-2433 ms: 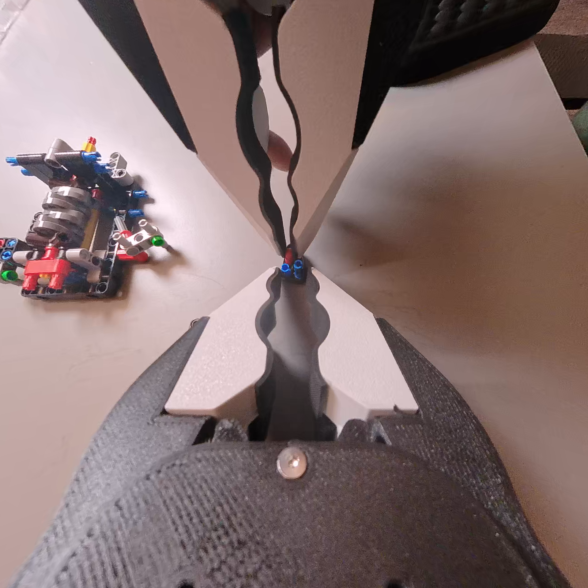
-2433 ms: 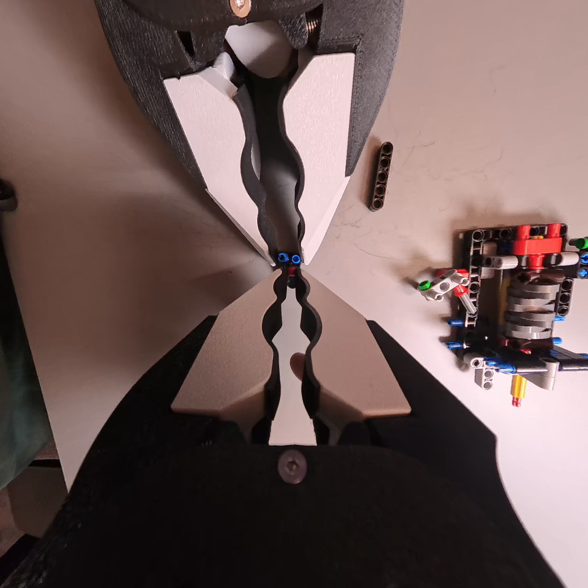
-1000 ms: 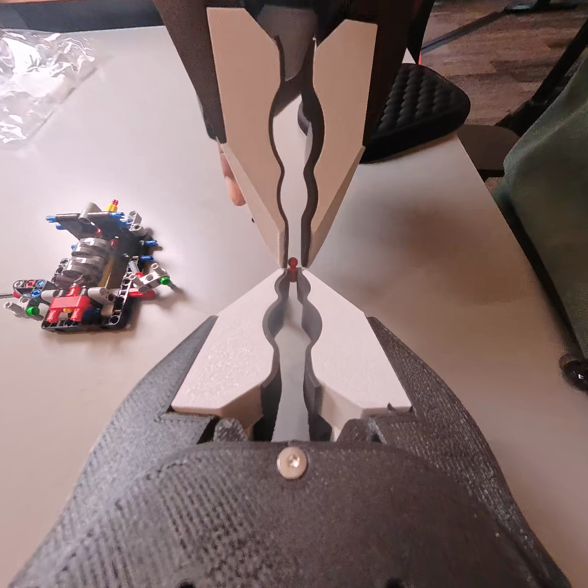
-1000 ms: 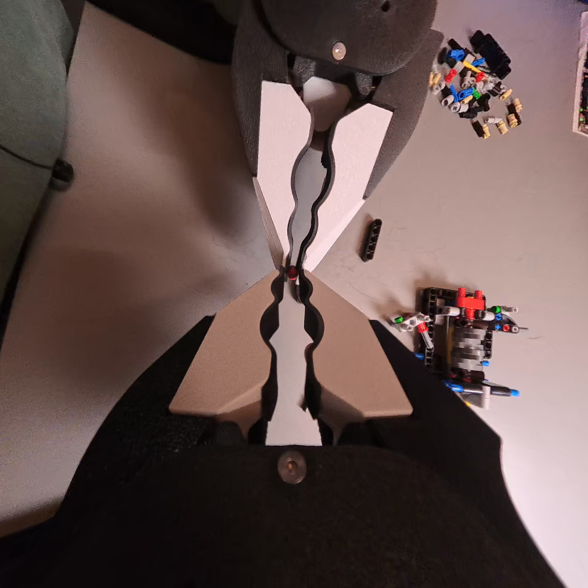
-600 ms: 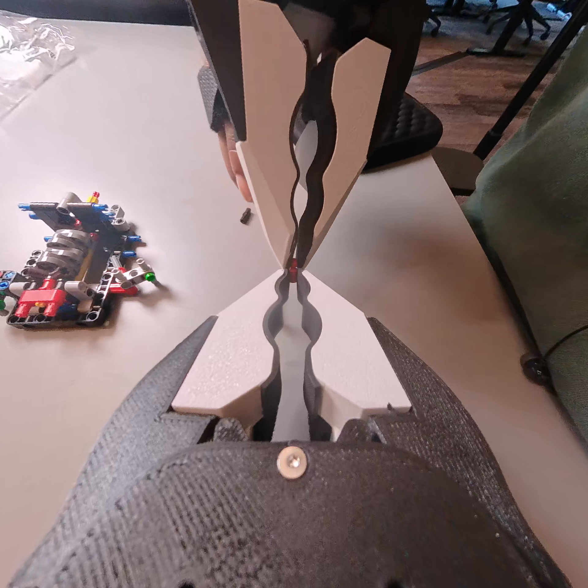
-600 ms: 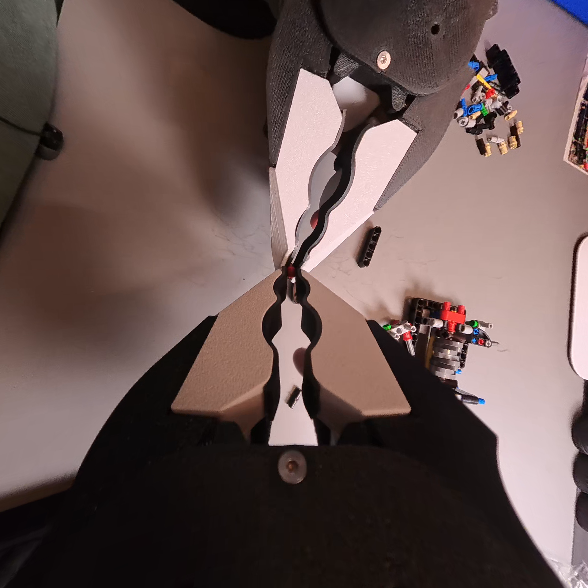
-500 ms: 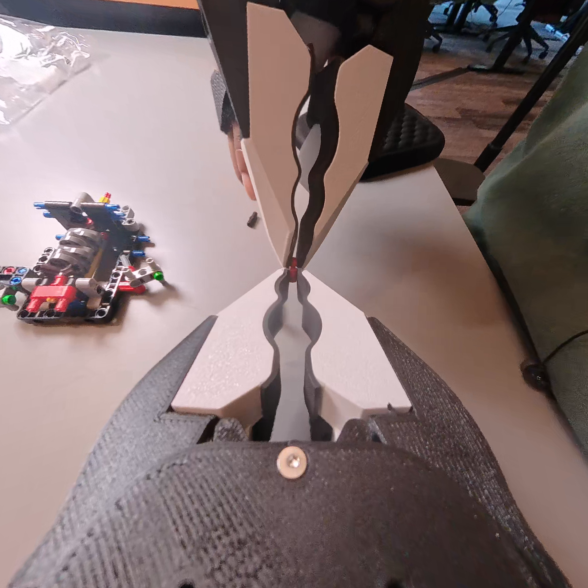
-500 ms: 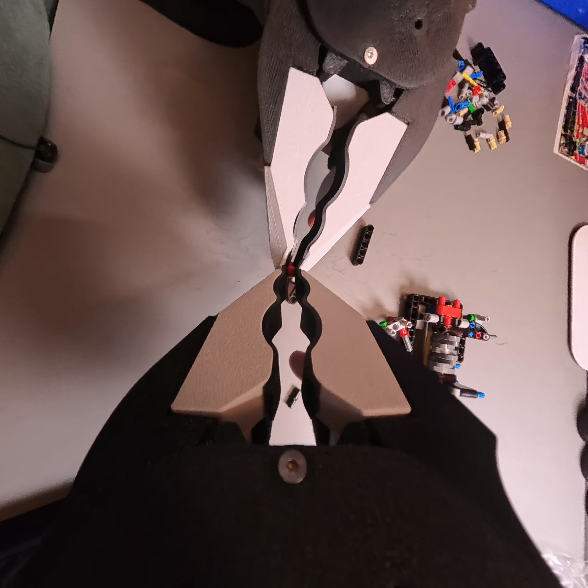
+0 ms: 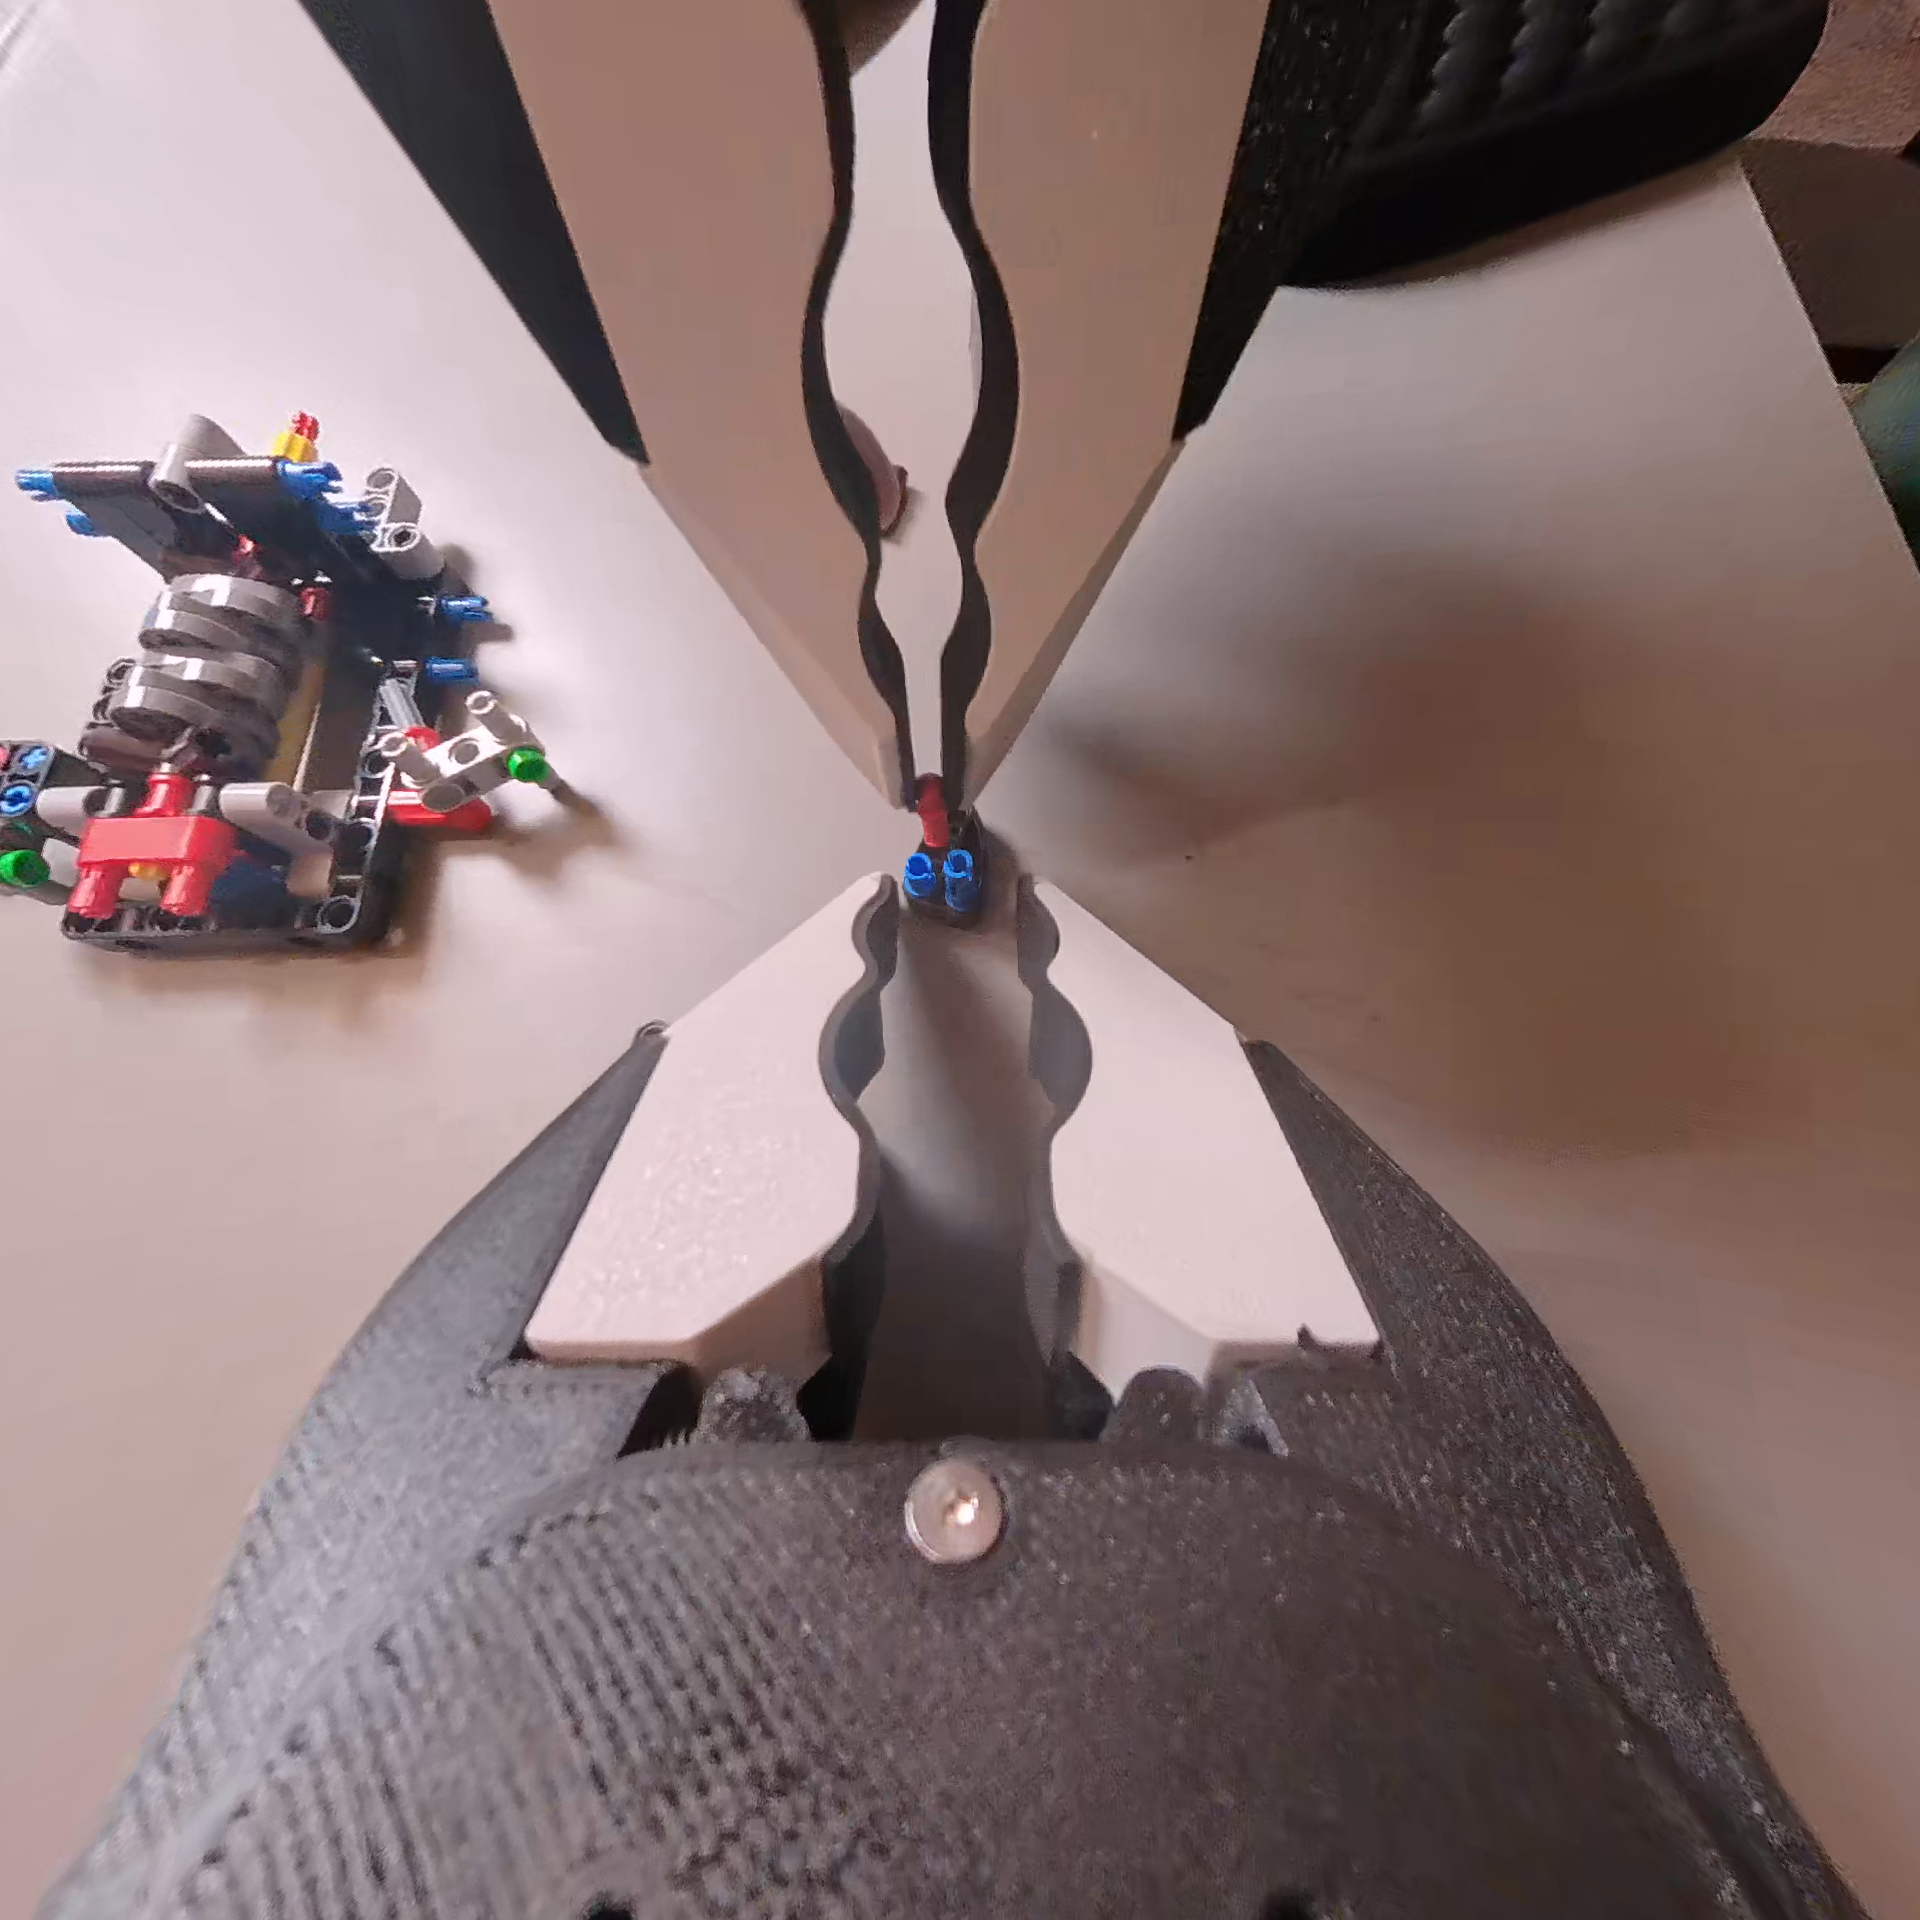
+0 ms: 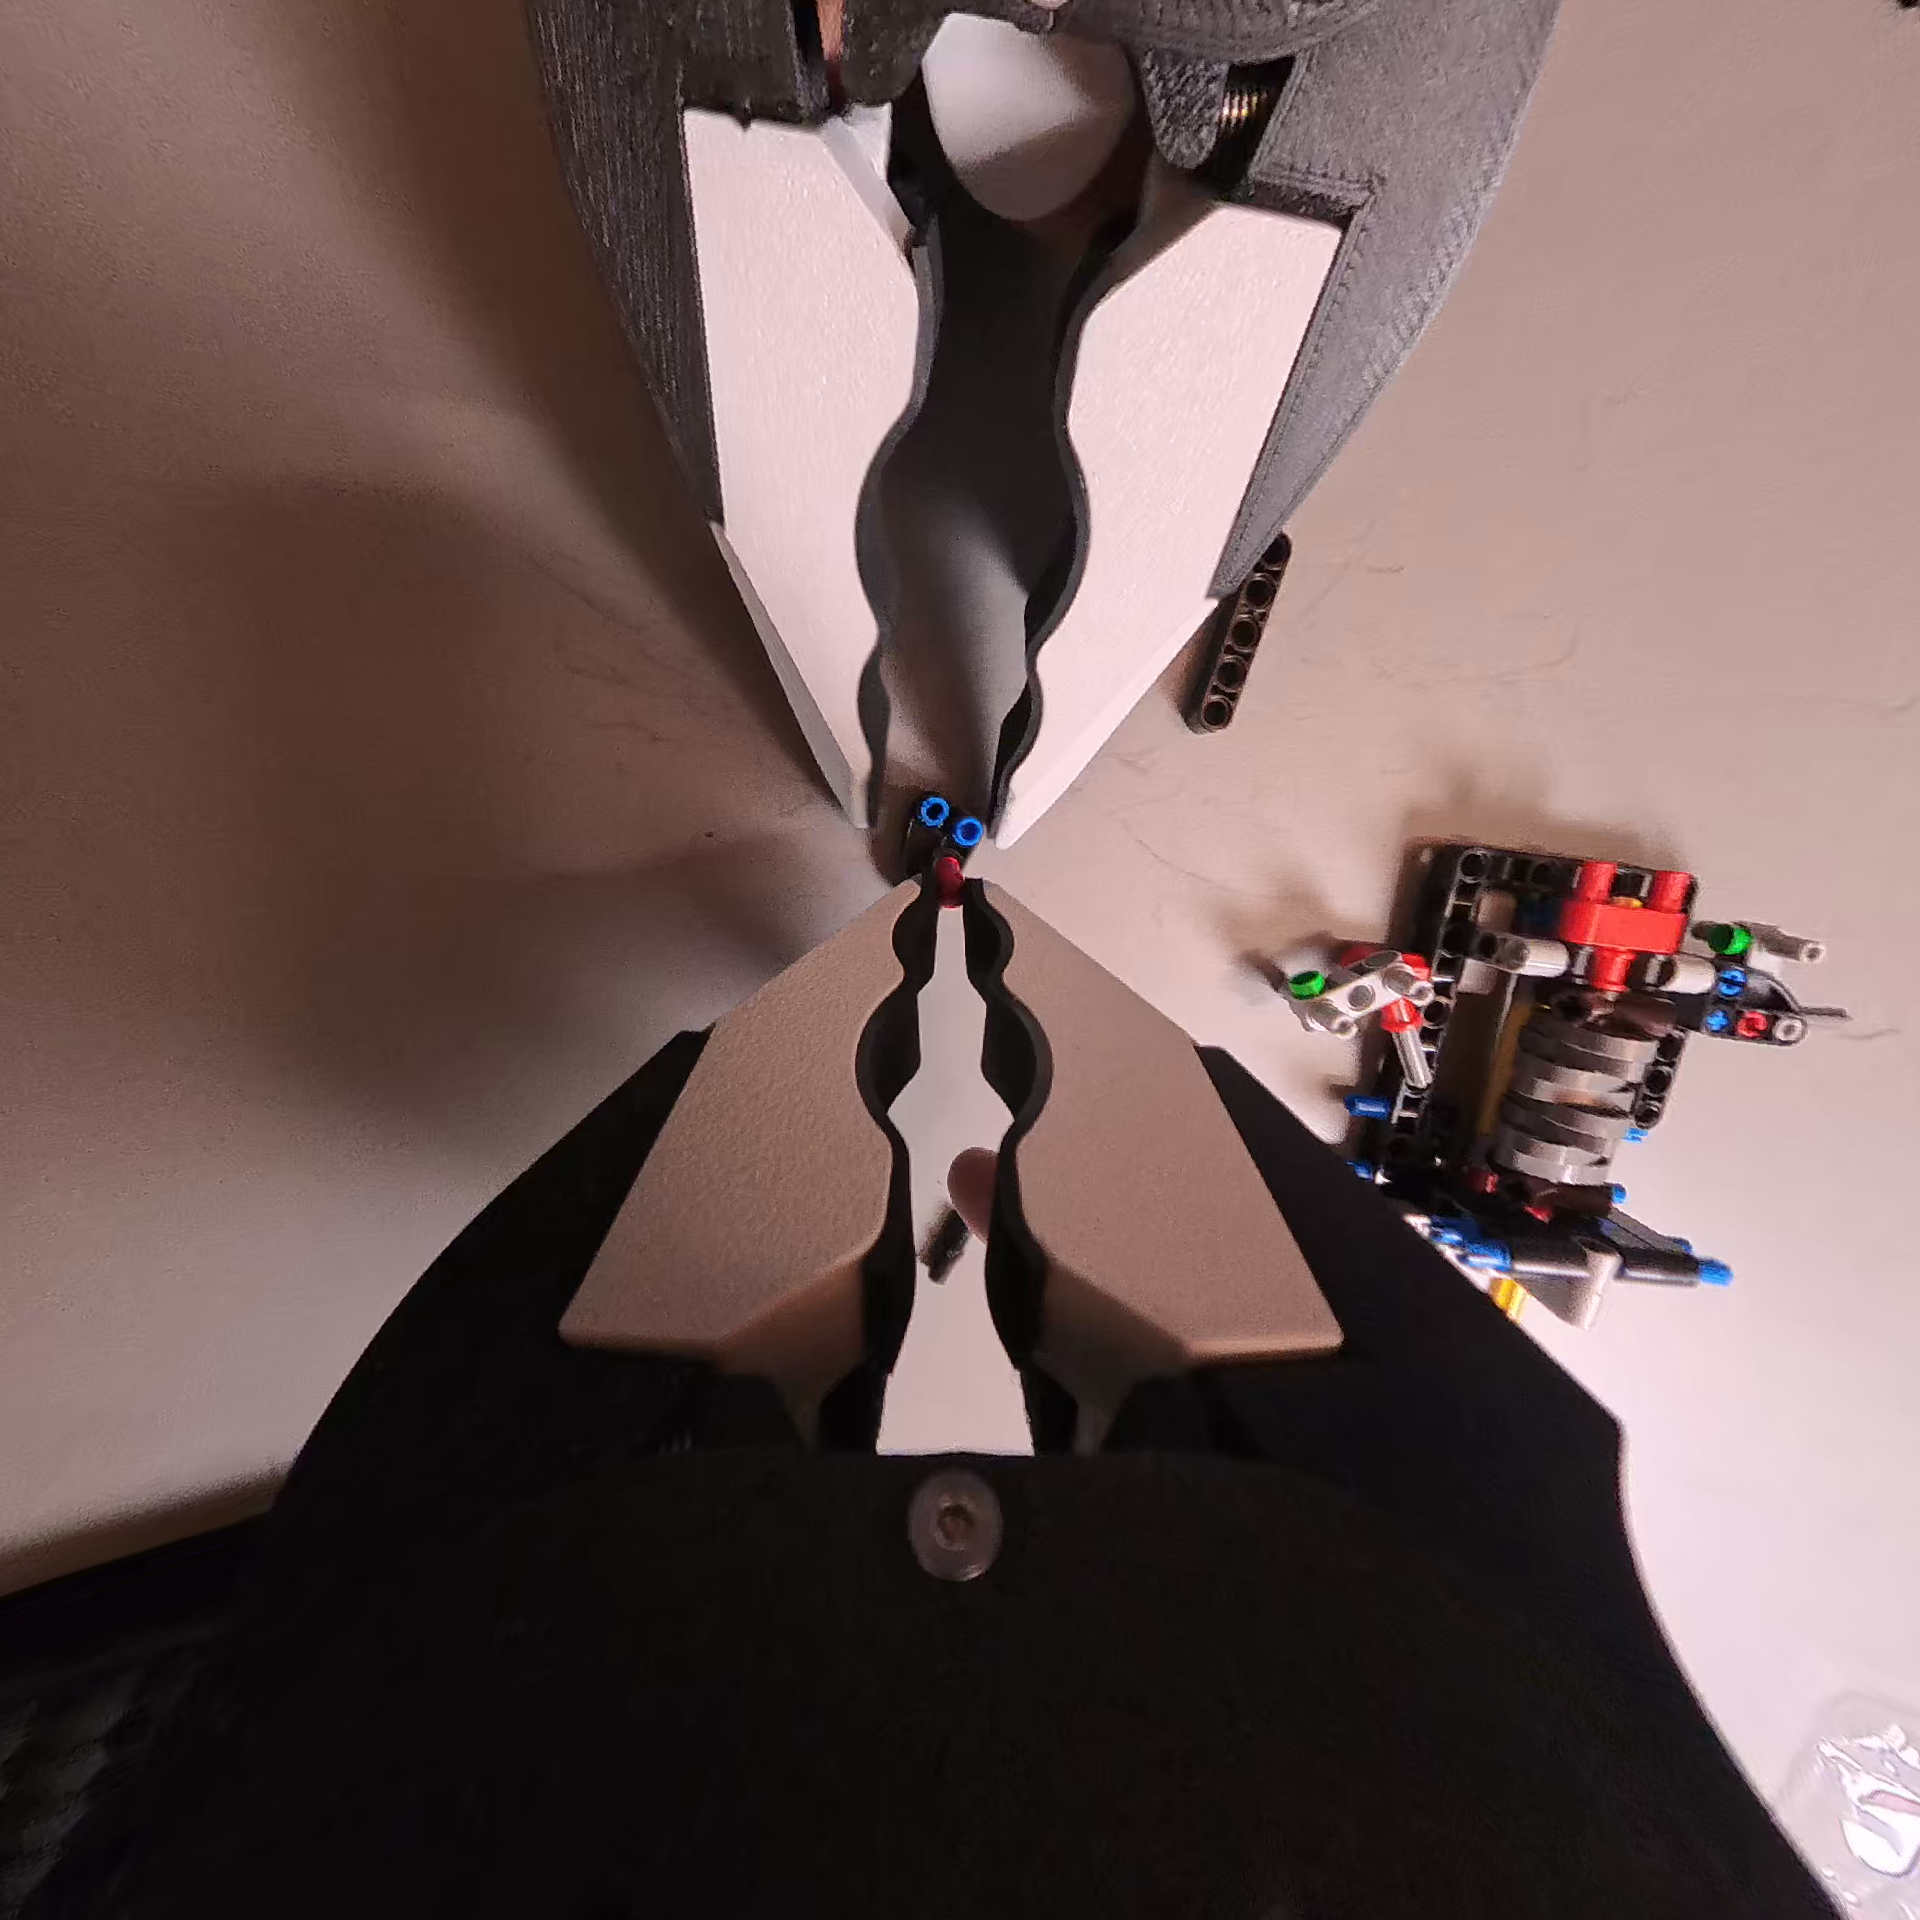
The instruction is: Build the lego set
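My left gripper is shut on a small black piece with two blue pins, its fingers on either side of it. My right gripper faces it tip to tip and is shut on a red pin whose end meets the black piece. The right gripper also shows in the left wrist view, coming down from the top. Both hover low over the beige table. The partly built model lies to the left; in the right wrist view it lies at the right.
A black beam with holes lies on the table beside the left gripper. A tiny black part and a fingertip show between my right fingers. A black chair seat is beyond the table edge. A clear plastic bag lies at the lower right. Both grippers' tips are close together, under 4 cm apart.
Both grippers have come down closer to the table. My left fingers stand wider apart, and the black piece with blue pins now shows between them. The red pin stays in the right gripper.
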`<state>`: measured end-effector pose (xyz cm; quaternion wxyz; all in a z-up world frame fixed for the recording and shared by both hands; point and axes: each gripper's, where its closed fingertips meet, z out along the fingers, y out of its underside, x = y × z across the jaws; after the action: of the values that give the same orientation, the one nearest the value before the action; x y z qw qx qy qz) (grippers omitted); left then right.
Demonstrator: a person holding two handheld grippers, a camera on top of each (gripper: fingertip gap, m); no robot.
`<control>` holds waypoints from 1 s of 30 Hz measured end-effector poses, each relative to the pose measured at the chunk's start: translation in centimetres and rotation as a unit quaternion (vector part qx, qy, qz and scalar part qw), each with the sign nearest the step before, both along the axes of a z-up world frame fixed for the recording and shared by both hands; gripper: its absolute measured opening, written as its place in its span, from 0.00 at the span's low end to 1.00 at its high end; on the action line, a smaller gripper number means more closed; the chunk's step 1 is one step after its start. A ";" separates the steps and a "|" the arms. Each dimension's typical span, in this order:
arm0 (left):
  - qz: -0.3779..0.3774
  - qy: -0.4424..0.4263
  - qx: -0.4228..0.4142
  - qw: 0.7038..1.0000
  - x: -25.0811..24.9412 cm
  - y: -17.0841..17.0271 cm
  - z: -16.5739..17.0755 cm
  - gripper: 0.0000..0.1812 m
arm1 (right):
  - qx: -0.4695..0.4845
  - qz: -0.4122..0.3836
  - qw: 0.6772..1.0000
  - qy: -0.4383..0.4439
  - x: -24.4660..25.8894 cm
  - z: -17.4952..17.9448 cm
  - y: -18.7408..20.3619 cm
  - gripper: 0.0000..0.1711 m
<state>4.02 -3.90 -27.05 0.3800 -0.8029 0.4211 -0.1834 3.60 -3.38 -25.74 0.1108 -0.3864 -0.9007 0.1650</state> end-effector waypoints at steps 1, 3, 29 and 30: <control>0.001 0.001 0.002 1.000 0.0 0.1 0.0 0.10 | -0.003 -0.001 1.000 -0.008 0.1 -0.1 -0.1 0.01; 0.004 0.002 0.004 1.000 0.0 0.2 0.0 0.08 | 0.007 0.001 1.000 -0.016 0.1 -0.4 0.0 0.01; 0.000 0.006 0.012 1.000 0.0 0.1 -0.1 0.08 | 0.016 -0.033 0.998 -0.060 0.0 -0.4 -0.2 0.01; 0.000 0.005 0.011 1.000 0.0 0.1 -0.1 0.08 | 0.022 -0.031 0.997 -0.064 0.3 -0.6 0.0 0.01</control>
<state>4.06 -3.84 -27.11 0.3868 -0.7993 0.4255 -0.1746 3.89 -3.37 -26.29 0.0666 -0.4210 -0.8971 0.1165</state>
